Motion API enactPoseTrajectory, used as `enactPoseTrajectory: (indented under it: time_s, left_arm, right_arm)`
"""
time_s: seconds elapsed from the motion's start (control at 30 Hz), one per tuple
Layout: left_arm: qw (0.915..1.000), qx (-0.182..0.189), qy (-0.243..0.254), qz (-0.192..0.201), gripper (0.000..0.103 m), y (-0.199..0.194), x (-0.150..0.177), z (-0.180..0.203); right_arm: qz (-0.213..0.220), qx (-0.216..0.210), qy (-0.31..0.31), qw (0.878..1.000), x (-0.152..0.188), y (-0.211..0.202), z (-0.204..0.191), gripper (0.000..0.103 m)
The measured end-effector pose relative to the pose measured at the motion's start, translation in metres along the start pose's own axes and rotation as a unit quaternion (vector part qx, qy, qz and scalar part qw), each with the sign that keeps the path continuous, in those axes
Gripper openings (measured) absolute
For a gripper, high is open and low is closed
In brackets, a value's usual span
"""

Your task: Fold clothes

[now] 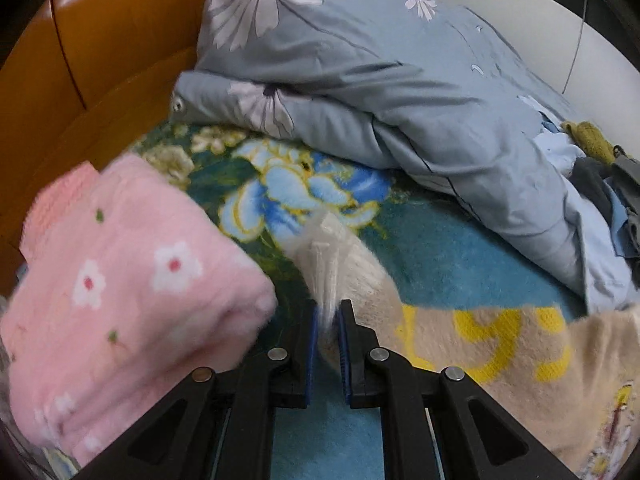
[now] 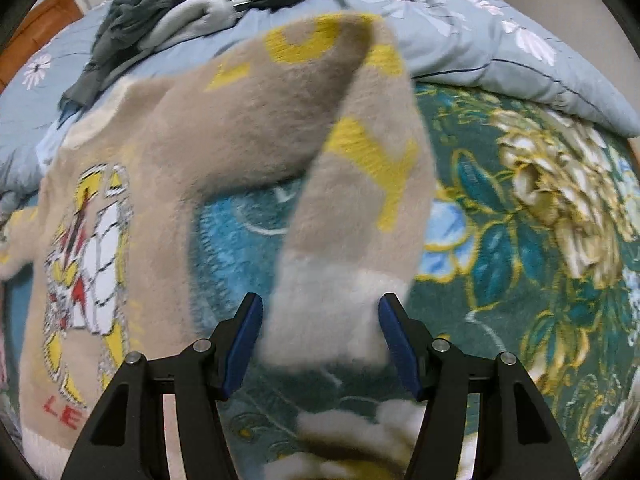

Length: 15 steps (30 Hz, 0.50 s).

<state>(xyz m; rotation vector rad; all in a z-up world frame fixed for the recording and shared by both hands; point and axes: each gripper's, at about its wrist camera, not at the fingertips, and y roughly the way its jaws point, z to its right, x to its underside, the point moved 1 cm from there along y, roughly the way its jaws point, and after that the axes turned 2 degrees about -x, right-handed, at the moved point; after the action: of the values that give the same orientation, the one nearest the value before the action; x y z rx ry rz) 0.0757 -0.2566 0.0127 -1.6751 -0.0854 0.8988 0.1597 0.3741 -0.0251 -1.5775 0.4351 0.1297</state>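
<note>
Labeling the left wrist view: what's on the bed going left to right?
Folded pink garment → left gripper pinching the beige sweater's cuff → beige sweater body; grey-blue floral quilt lies behind.

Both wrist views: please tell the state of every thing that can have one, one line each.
Beige sweater: unfolded, one sleeve lifted off the bed.
Pink garment: folded, lying on the floral blanket.
Grey quilt: bunched in a heap.
Dark clothes: unfolded pile on the quilt.
Left gripper: shut on the sweater's cuff.
Right gripper: open around the other cuff.
</note>
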Motion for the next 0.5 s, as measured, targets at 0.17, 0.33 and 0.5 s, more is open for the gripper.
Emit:
enactPoseTrajectory:
  time_s: [0.17,0.33,0.5]
  left_arm:
    - [0.9993,0.037,0.003,-0.005,0.015,-0.017,0.021,0.003]
    - [0.9966,0.075,-0.025,-0.022,0.02,-0.034,0.045,-0.001]
    - [0.995,0.092,-0.015,-0.036,0.022,-0.042,0.062,0.005]
  right_arm:
    - [0.008,0.01,0.044,0.999,-0.005,-0.008,0.03,0.062]
    - [0.015,-0.011,0.082,0.996,-0.01,-0.017,0.061,0.039]
    - [0.029,-0.045,0.12,0.991,-0.029,-0.026,0.083,0.013]
